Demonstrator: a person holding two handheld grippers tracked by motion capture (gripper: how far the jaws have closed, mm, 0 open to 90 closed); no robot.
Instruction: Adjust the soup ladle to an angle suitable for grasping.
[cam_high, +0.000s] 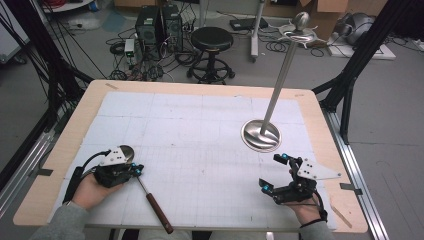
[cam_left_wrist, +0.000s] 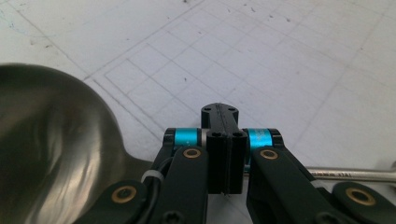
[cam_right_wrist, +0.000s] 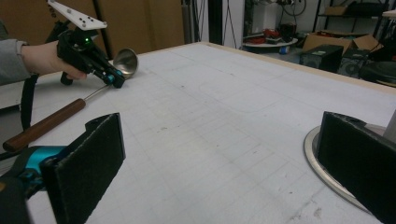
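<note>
While the ladle (cam_high: 145, 190) lies flat on the table (cam_high: 200, 90), its thin shaft is clamped by the closed left gripper (cam_high: 136, 170); the right gripper (cam_high: 275, 172) is held wide.

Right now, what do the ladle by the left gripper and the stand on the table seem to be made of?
The long-handled ladle: shiny metal bowl and shaft, reflections on the bowl; dark brown handle, probably wood. The tall pole stand with round base: polished metal, likely steel, mirror-like.

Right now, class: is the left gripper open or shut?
Shut. The left gripper has its jaws pressed together with no gap, over the ladle's metal shaft; whether it actually clamps the shaft cannot be told.
</note>
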